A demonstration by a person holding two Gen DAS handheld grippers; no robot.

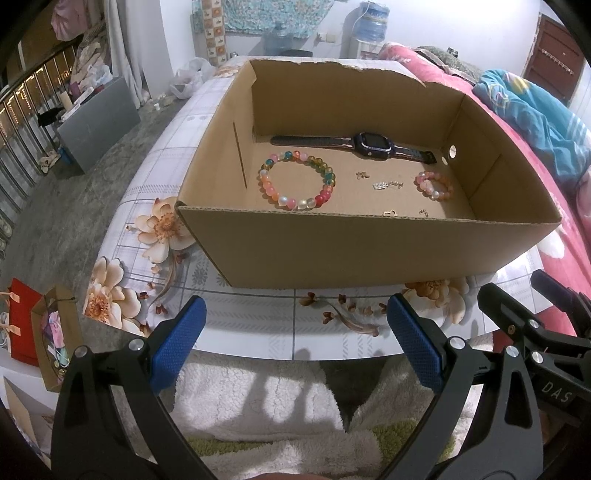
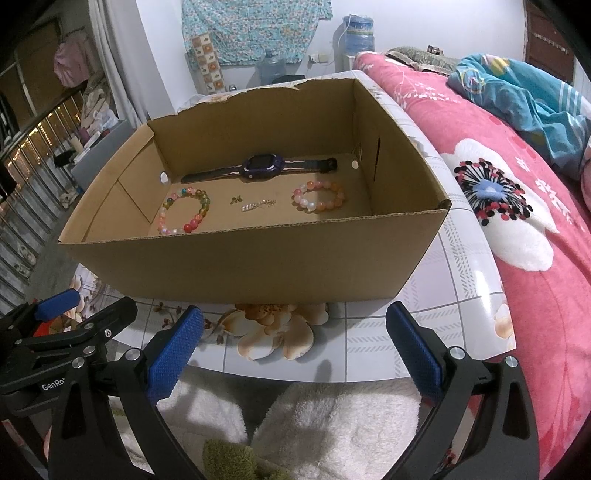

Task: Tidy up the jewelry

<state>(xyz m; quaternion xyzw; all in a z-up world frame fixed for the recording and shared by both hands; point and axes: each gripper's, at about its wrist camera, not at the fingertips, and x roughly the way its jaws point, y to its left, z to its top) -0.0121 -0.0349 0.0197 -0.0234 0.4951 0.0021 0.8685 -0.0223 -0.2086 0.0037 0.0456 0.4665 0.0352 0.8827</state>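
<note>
The bench [image 1: 258, 332] wears a white checked cloth printed with peach flowers. A bed [image 2: 517, 229] with a pink flowered cover runs along its right side, a blue blanket [image 2: 524, 99] bunched on it. Behind, a white wall carries a hanging floral cloth [image 2: 255, 26], with water jugs [image 2: 358, 33] on the floor below. To the left lies grey floor, a grey cabinet [image 1: 99, 118] and a red bag [image 1: 24, 325].

An open box [image 1: 369, 251] of brown cardboard stands on the bench. On its floor a dark watch [image 1: 373, 146] lies flat along the far wall. Nearer, a big bracelet [image 1: 297, 179] of mixed coloured beads lies to the left and a small bracelet [image 1: 436, 184] of pink and orange beads to the right. Between them sit small metal charms [image 1: 384, 184], well apart from one another; two more [image 1: 389, 212] lie close to the near wall.

The left claw [image 1: 295, 343] hangs at the bench's near edge, in front of the box, its blue pads spread wide with nothing between them. The right claw [image 2: 295, 350] is just beside it, likewise spread and empty. All the jewelry lies beyond the box's near wall, apart from both claws. White fleece [image 2: 332, 424] fills the view below them.
</note>
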